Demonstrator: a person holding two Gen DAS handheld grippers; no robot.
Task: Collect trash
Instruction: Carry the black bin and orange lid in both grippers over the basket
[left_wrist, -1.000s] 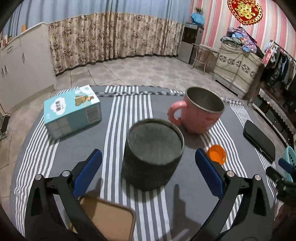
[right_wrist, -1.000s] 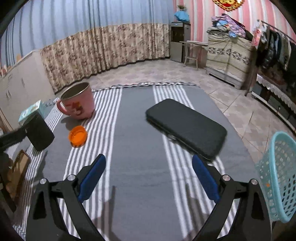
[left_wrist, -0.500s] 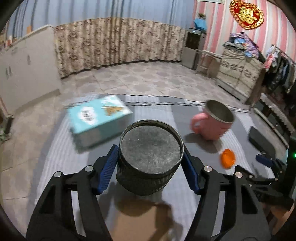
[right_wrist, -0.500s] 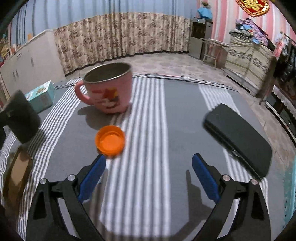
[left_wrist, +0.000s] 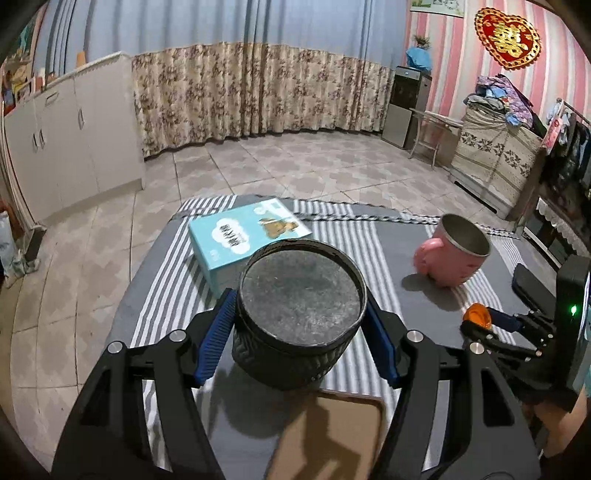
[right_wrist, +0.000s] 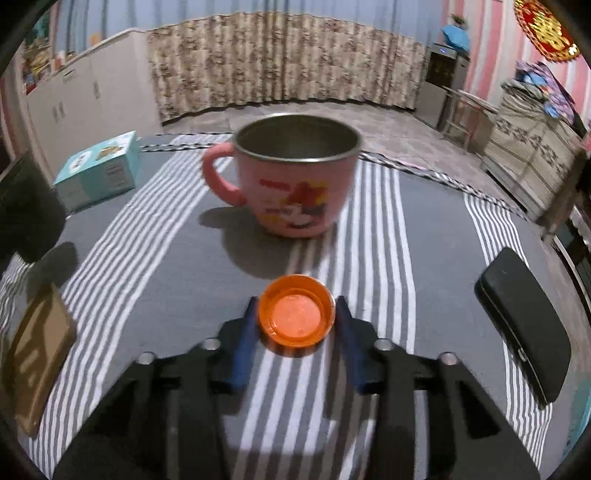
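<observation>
My left gripper (left_wrist: 301, 323) is shut on a round black box (left_wrist: 301, 314) and holds it above the striped tablecloth (left_wrist: 177, 266); its shadow falls on the cloth below. My right gripper (right_wrist: 295, 325) is shut on an orange bottle cap (right_wrist: 296, 317), its blue pads against both sides of the cap. The cap and right gripper also show in the left wrist view (left_wrist: 477, 315). The black box shows at the left edge of the right wrist view (right_wrist: 26, 210).
A pink mug (right_wrist: 295, 184) stands just beyond the cap. A teal carton (left_wrist: 245, 236) lies at the table's far left. A black case (right_wrist: 524, 310) lies at the right, a brown card (right_wrist: 37, 354) at the near left. The table's edges drop to tiled floor.
My left gripper closed on the black box and lifted it off the cloth. My right gripper moved left to the orange cap and closed on it.
</observation>
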